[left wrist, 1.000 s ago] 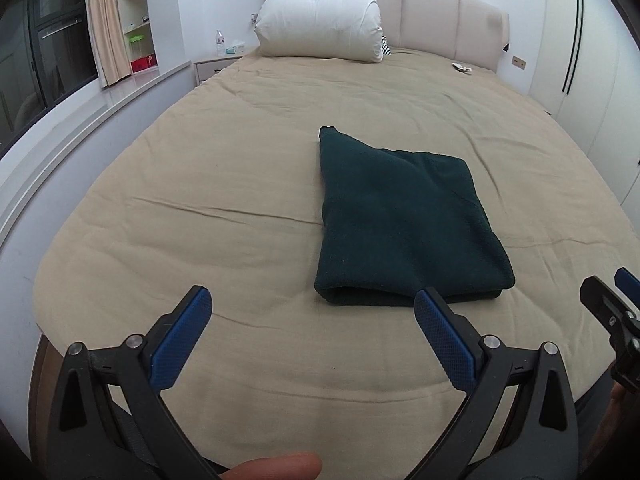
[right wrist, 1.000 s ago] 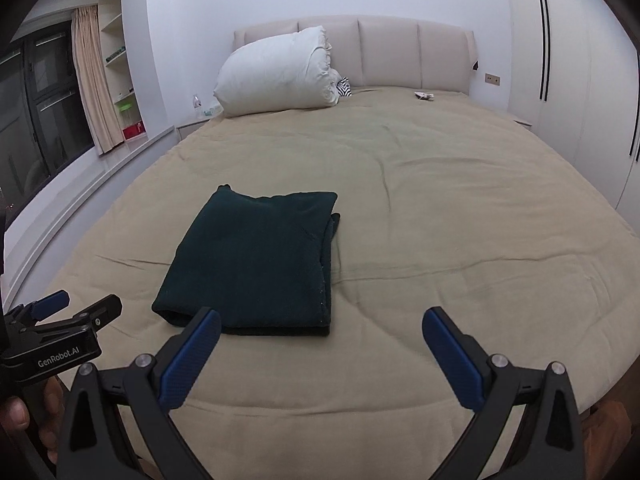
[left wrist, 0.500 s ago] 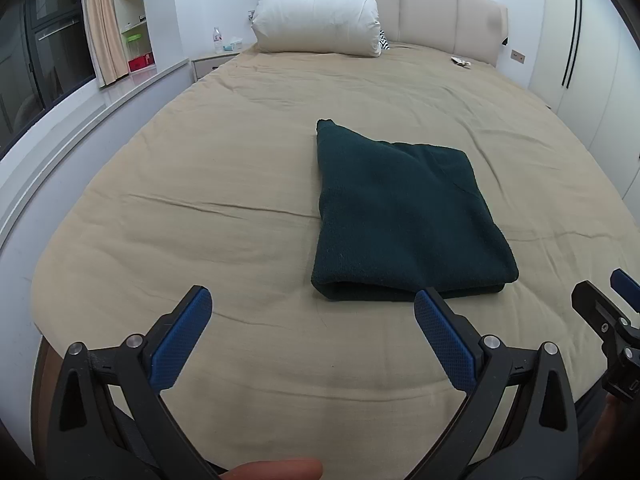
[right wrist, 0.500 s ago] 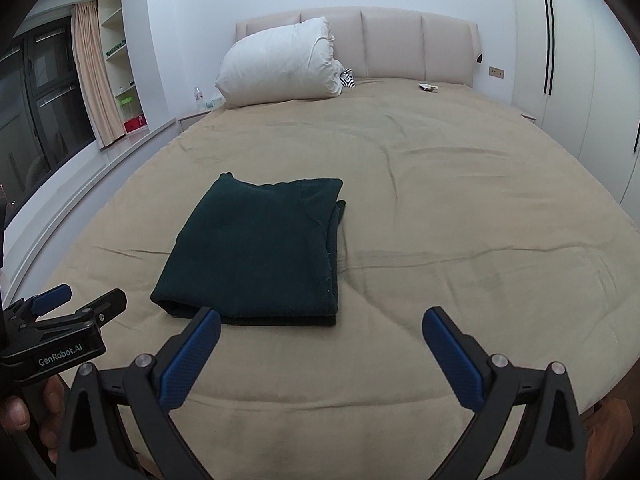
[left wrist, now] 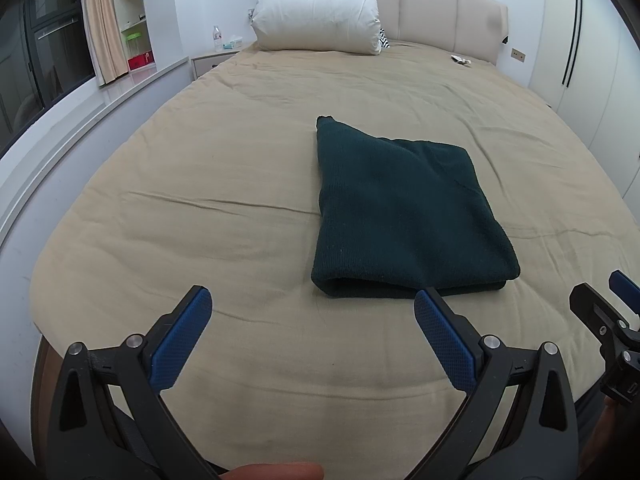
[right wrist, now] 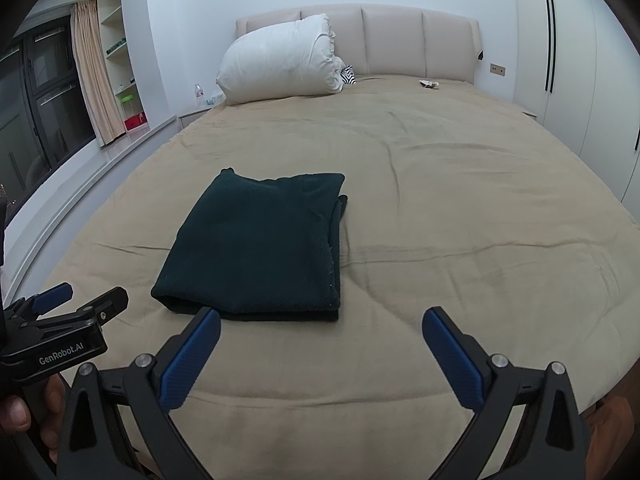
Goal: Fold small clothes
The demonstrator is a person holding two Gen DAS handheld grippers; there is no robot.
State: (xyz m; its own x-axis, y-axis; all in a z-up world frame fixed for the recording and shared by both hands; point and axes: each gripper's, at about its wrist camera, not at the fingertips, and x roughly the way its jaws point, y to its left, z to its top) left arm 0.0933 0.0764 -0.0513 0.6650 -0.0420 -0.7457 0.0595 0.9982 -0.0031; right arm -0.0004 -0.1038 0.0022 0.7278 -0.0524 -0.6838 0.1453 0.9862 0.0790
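Observation:
A dark green knitted garment (left wrist: 404, 208) lies folded into a thick rectangle on the tan bedspread (left wrist: 220, 168). It also shows in the right wrist view (right wrist: 260, 244), left of centre. My left gripper (left wrist: 312, 312) is open and empty, held above the bed's near edge, short of the garment's front fold. My right gripper (right wrist: 320, 328) is open and empty, at the garment's near right corner, not touching it. The left gripper appears at the left edge of the right wrist view (right wrist: 80, 300).
A white pillow (left wrist: 316, 12) leans on the beige headboard (left wrist: 440, 8) at the far end. A small object (left wrist: 462, 60) lies near the far right of the bed. A window ledge (left wrist: 80, 112) runs along the left. White wardrobes (right wrist: 580, 80) stand on the right.
Both grippers have pulled back and tilted up slightly, so the garment sits lower and a little farther in view. Jaws stay open. The garment has not moved.

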